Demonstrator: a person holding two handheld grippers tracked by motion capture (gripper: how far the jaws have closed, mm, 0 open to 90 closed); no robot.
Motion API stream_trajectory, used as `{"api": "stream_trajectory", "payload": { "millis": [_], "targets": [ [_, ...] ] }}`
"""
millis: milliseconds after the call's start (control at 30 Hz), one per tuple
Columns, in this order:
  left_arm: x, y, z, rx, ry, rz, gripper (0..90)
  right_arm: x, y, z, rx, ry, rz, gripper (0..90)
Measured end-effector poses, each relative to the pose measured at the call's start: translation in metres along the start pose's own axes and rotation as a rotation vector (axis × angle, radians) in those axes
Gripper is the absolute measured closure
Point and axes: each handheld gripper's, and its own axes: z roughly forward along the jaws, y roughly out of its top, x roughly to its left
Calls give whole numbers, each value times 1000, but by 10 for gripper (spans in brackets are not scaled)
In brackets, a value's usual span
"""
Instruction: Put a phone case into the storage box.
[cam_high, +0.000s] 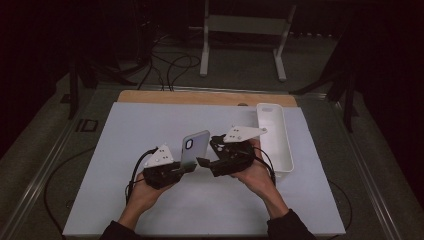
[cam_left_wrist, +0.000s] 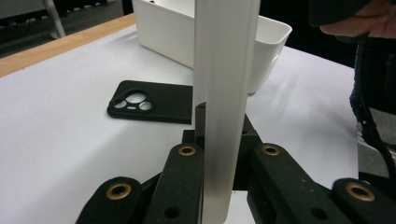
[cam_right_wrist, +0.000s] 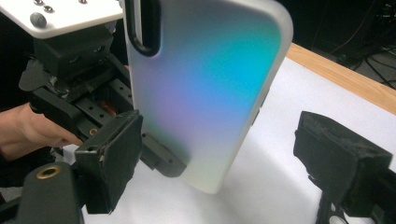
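Observation:
An iridescent pale phone case (cam_high: 194, 147) with a camera cutout stands upright above the white table top (cam_high: 125, 200). My left gripper (cam_high: 186, 167) is shut on the case's lower edge; in the left gripper view the case's thin side (cam_left_wrist: 224, 93) rises between my own jaws (cam_left_wrist: 227, 149). My right gripper (cam_high: 207, 150) faces it from the right and is open. In the right gripper view the case's back (cam_right_wrist: 205, 93) stands between the wide-apart pads (cam_right_wrist: 114, 158), touching neither. A black phone case (cam_left_wrist: 154, 102) lies flat on the table beyond.
A long white bin (cam_high: 274, 135) sits along the table's right side, just behind the right hand; its rim (cam_left_wrist: 261, 42) is near in the left gripper view. A wooden strip (cam_high: 200, 96) runs along the far edge. Cables and a stand lie on the floor behind.

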Motion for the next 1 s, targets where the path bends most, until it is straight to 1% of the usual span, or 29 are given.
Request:
{"api": "stream_trajectory", "payload": {
  "millis": [33,67,100,167,233,400,500,567,600,733,800,867,900,967,1000],
  "targets": [
    [0,0,0,1,8,-3,863,0,0,0,-2,-3,4,141],
    [0,0,0,3,8,-7,863,0,0,0,-7,-10,8,138],
    [0,0,0,3,22,-5,863,0,-1,-1,-12,-15,12,135],
    [0,0,1,5,33,-14,863,-1,-1,-1,-22,-20,22,125],
    [0,0,1,5,55,-18,863,-1,-1,-1,-32,-25,33,121],
    [1,0,1,2,95,-31,863,1,1,0,-45,-50,64,111],
    [0,0,2,1,129,-36,863,3,3,2,-57,-59,67,111],
    [0,0,2,-1,138,-47,863,4,5,3,-66,-61,71,112],
    [-1,-1,3,-1,149,-46,863,6,6,3,-67,-65,76,112],
    [-3,-1,5,6,165,-46,863,8,11,6,-76,-74,69,113],
    [-4,-2,7,4,174,-45,863,10,14,8,-81,-79,77,113],
    [-5,-2,8,5,171,-46,863,10,16,10,-86,-82,96,116],
    [-6,-2,9,7,178,-39,863,9,17,11,-88,-84,105,117],
    [-8,-2,11,14,169,-34,863,9,19,13,-95,-84,120,132],
    [-9,-2,12,16,172,-29,863,10,19,14,-100,-89,125,135]
  ]
}}
